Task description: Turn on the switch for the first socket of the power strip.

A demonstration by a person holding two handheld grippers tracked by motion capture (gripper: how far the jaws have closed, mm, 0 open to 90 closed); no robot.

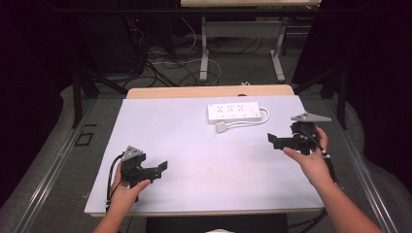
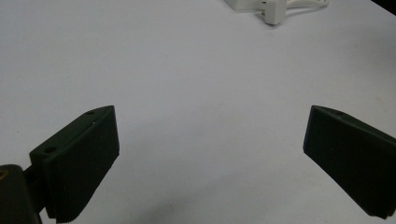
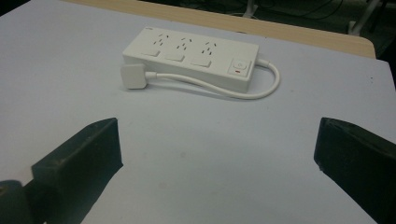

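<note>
- White plastic power strip [image 1: 232, 112] with three socket groups lies flat at the far middle of the pale lavender table mat [image 1: 194, 160]; its white cord loops round the right end and back along the front, white plug [image 1: 221, 128] resting on the mat just in front of the strip, in no socket
- Right black two-jaw gripper [image 1: 273, 140] hovers near the right edge of the mat, jaws spread wide, holding nothing, aimed toward the strip but well apart from it
- Left black two-jaw gripper [image 1: 162, 166] sits near the front left, jaws also wide apart, empty, farther from the strip than the right one
- Progress, my read: nothing started (strip and plug untouched); reach, grasp of plug or strip and whatever follows are all left
- Right gripper view gives detail the high view blurs: rocker switch [image 3: 238, 66] with a red mark at the strip's cord end, separate buttons under each socket group, plug lying flat
- Left gripper view catches just the plug [image 2: 273, 11] and a strip corner at its top edge; rest is bare mat between its jaws
- High view alone gives both hands, wooden table edge [image 1: 209, 91], floor cables beyond
</note>
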